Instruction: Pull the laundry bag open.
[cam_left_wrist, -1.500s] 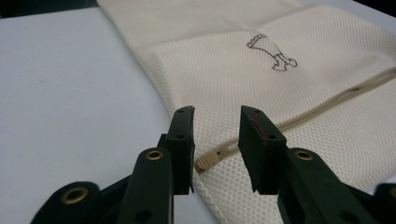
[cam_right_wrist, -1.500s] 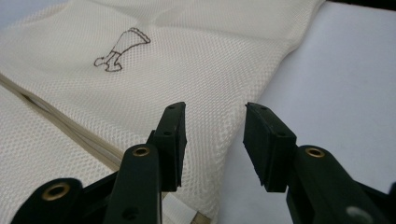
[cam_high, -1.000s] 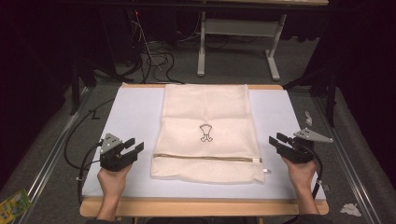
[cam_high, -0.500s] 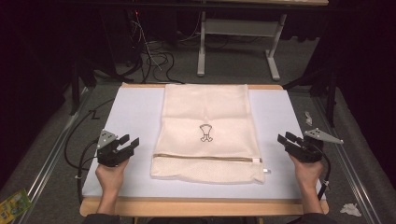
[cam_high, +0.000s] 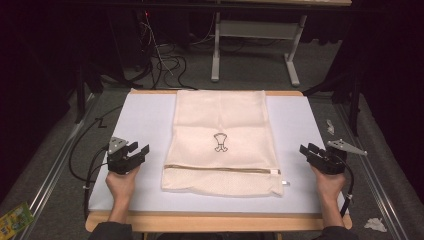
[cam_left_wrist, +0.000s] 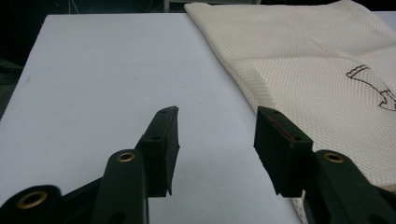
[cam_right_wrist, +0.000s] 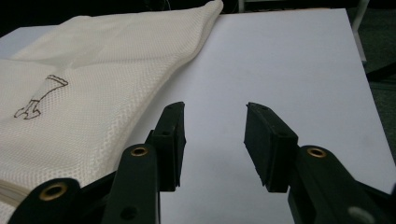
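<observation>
High view: my left gripper (cam_high: 141, 151) and my right gripper (cam_high: 306, 150) sit low over the white mat (cam_high: 137, 120), one at each long side of the mesh laundry bag (cam_high: 220, 125); both my forearms enter from the near edge.
Left gripper view: my own two black jaws stand apart over bare mat, nothing between them; they have just been opening further. The bag's left edge (cam_left_wrist: 243, 88) runs just past the right-hand jaw.
Right gripper view: my jaws stand well apart, empty, over bare mat; the bag's right edge (cam_right_wrist: 159, 84) lies just beside the left-hand jaw.
Detail the gripper views add: the fine mesh weave and a soft fold along each side hem.
Detail the high view adds: the zipper (cam_high: 220, 169) across the near end, and its small white pull (cam_high: 285, 183) at the right corner.
Bag, look: cream, rectangular, lying flat; a small dark outline emblem (cam_high: 220, 142) near its middle.
Bag, place: centred on the mat, far end touching the mat's far edge, near end short of the near edge.
Edges: a wooden table rim (cam_high: 215, 222) frames the mat along the near side.
Open room: a bare strip of mat flanks the bag on both sides, and a narrower one lies before it.
</observation>
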